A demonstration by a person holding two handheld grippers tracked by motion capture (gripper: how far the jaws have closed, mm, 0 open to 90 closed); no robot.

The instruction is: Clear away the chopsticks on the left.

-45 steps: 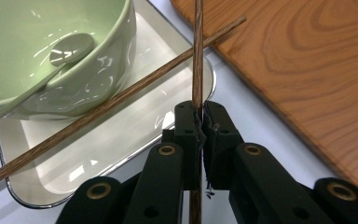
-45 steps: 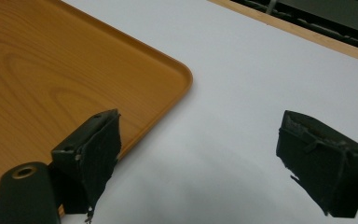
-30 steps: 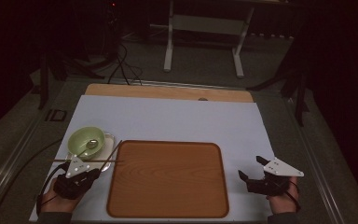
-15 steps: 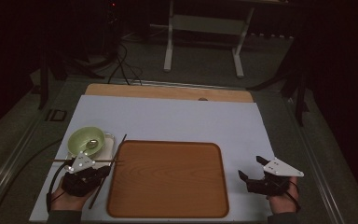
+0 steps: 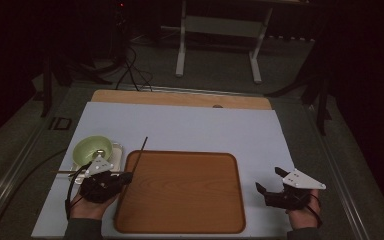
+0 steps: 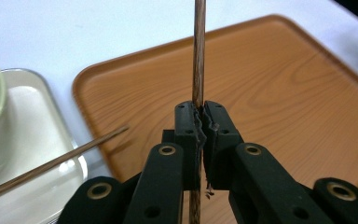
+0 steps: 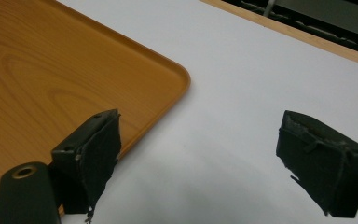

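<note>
The wooden tray [image 5: 180, 192] sits at lower centre. Since a second ago the left gripper [image 5: 122, 176] has lifted one chopstick [image 5: 139, 154] off the small dish [image 5: 114, 156]; it now slants over the tray's left rim, jaws clamped on it. Its mate [image 6: 51, 164] lies across the dish. The right gripper [image 5: 265, 192], lower right, rests level, jaws wide apart and empty.

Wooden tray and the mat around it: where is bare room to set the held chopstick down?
The wooden tray is bare throughout. The white mat beyond it is free too. Crowded: the left side, where the green bowl, small metal tray and second chopstick sit.
</note>
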